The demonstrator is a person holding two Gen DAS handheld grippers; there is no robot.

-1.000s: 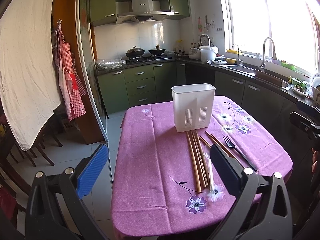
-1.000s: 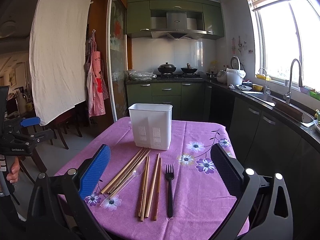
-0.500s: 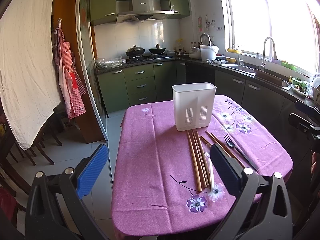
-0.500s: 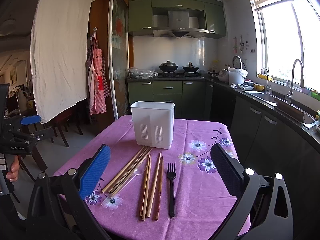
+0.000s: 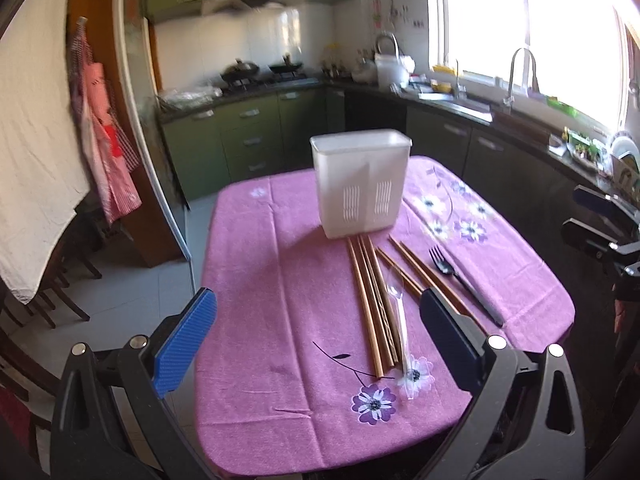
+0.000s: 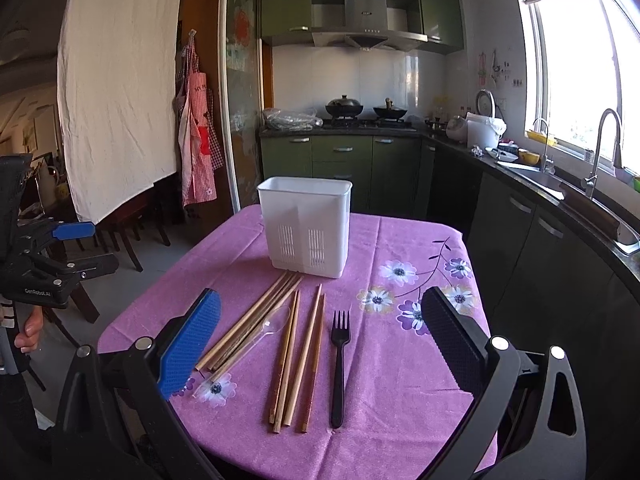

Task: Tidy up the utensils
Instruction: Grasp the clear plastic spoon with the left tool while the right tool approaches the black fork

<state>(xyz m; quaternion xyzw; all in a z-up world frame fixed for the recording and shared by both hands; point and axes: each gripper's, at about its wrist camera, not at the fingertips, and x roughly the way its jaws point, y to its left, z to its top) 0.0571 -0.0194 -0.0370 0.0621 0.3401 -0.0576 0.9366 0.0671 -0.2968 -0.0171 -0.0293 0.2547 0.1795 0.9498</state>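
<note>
The right gripper point(image 6: 320, 340) and left gripper point(image 5: 316, 332) hover with jaws spread, empty. At frame centre, chopsticks point(image 6: 296, 352) and black fork point(image 6: 339, 364) point toward the white holder point(image 6: 306, 228).

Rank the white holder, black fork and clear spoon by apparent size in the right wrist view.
1. White holder, clearly largest.
2. Black fork and clear spoon: similar length; the spoon is see-through, partly under chopsticks, so unranked.

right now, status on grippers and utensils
Left gripper open, right gripper open, both empty. Chopsticks, fork, spoon on table. Holder empty. Nothing blocking.
</note>
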